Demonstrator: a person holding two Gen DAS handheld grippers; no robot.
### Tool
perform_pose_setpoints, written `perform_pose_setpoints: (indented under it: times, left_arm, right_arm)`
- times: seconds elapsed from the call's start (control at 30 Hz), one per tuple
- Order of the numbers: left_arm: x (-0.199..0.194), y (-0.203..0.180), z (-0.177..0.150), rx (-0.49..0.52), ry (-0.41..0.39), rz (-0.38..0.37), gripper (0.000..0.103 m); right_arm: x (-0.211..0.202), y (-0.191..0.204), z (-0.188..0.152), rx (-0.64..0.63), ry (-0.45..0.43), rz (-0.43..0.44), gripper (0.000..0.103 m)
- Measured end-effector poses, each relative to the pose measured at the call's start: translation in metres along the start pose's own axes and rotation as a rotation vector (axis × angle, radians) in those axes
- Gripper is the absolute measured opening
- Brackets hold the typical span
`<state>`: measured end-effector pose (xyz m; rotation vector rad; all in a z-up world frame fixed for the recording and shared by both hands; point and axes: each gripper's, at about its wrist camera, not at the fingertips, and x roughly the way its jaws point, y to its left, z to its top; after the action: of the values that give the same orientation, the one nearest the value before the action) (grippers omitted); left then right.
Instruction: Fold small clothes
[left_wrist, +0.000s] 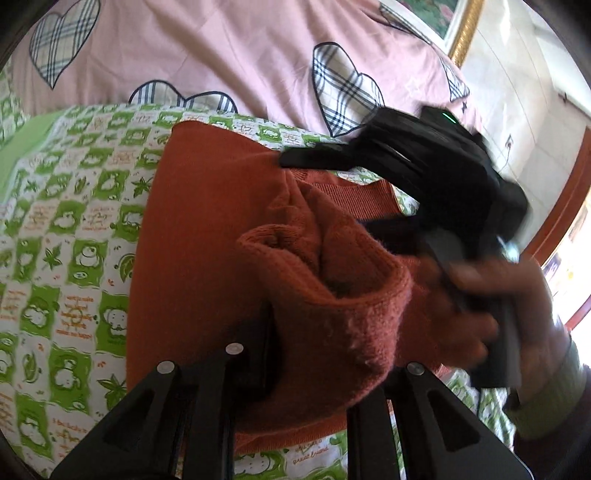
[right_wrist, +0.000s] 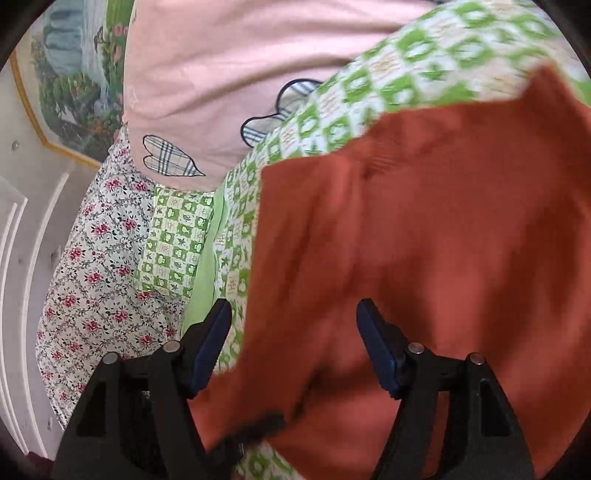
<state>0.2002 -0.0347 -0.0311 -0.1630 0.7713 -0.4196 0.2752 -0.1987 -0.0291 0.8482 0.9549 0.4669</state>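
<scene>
A rust-orange knit sweater lies on a green-and-white patterned sheet. In the left wrist view, a bunched sleeve or cuff of it rises between my left gripper's fingers, which look closed on the fabric. My right gripper shows there as a black body held by a hand, above the sweater's ribbed edge. In the right wrist view the right gripper is open, with its blue-padded fingers astride the sweater's left edge, gripping nothing.
A pink quilt with plaid hearts lies beyond the sheet. A floral pillow sits at the left of the right wrist view. A gold-framed painting hangs on a white wall. A wooden door frame is at the right.
</scene>
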Motion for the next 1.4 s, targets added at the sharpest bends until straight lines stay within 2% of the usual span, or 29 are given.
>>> perform_pose_setpoints:
  times: [0.03,0.07,0.1,0.13,0.17,0.27,0.43,0.57,0.67,0.87,1.03,1.13,1.2,1.23,1.3,1.37,1.4]
  left_arm:
    - [-0.002,-0.003,-0.001,0.017,-0.003,0.011,0.016]
    - [-0.003,-0.007,-0.002,0.029,-0.004,0.019,0.017]
    - [-0.005,-0.009,-0.003,0.045,-0.007,0.031,0.017]
    - [-0.008,-0.013,-0.003,0.062,-0.013,0.041,0.017]
    - [-0.01,-0.016,-0.001,0.073,-0.018,0.037,0.017]
    - [-0.017,-0.031,0.006,0.097,-0.032,-0.012,0.017]
    - [-0.003,-0.081,0.015,0.139,-0.017,-0.108,0.017]
    - [0.03,-0.109,0.009,0.128,0.056,-0.165,0.018]
    - [0.05,-0.127,0.003,0.139,0.094,-0.156,0.018]
    - [0.06,-0.148,0.007,0.171,0.076,-0.158,0.019]
    - [0.075,-0.147,-0.002,0.153,0.119,-0.151,0.021]
    - [0.078,-0.149,-0.004,0.166,0.129,-0.16,0.033]
    - [0.073,-0.15,-0.006,0.178,0.146,-0.196,0.055]
    - [0.07,-0.15,-0.007,0.176,0.158,-0.216,0.059]
    - [0.06,-0.147,-0.009,0.174,0.172,-0.243,0.066]
    - [0.05,-0.14,-0.011,0.171,0.193,-0.262,0.068]
    - [0.043,-0.133,-0.013,0.169,0.2,-0.265,0.069]
  right_arm:
    - [0.008,0.004,0.004,-0.012,0.008,-0.014,0.07]
    - [0.015,0.007,0.007,-0.029,0.019,-0.036,0.06]
    - [0.022,0.01,0.009,-0.051,0.03,-0.077,0.049]
    - [0.023,0.011,0.01,-0.061,0.034,-0.099,0.024]
    - [0.02,0.012,0.011,-0.066,0.028,-0.09,0.019]
    - [-0.01,0.022,0.012,-0.124,-0.02,-0.057,0.017]
    - [-0.069,0.025,0.019,-0.204,-0.073,-0.131,0.017]
    - [-0.095,-0.011,0.018,-0.163,-0.068,-0.229,0.017]
    - [-0.103,-0.041,0.016,-0.122,-0.06,-0.282,0.017]
    - [-0.126,-0.043,0.023,-0.171,-0.131,-0.266,0.017]
    - [-0.119,-0.073,0.019,-0.122,-0.108,-0.295,0.016]
    - [-0.121,-0.084,0.012,-0.091,-0.128,-0.279,0.016]
    - [-0.123,-0.082,0.009,-0.095,-0.138,-0.292,0.018]
    - [-0.125,-0.079,0.007,-0.098,-0.142,-0.305,0.02]
    - [-0.13,-0.074,0.003,-0.104,-0.147,-0.335,0.03]
    - [-0.136,-0.07,-0.003,-0.113,-0.162,-0.364,0.048]
    - [-0.141,-0.068,-0.008,-0.112,-0.172,-0.384,0.055]
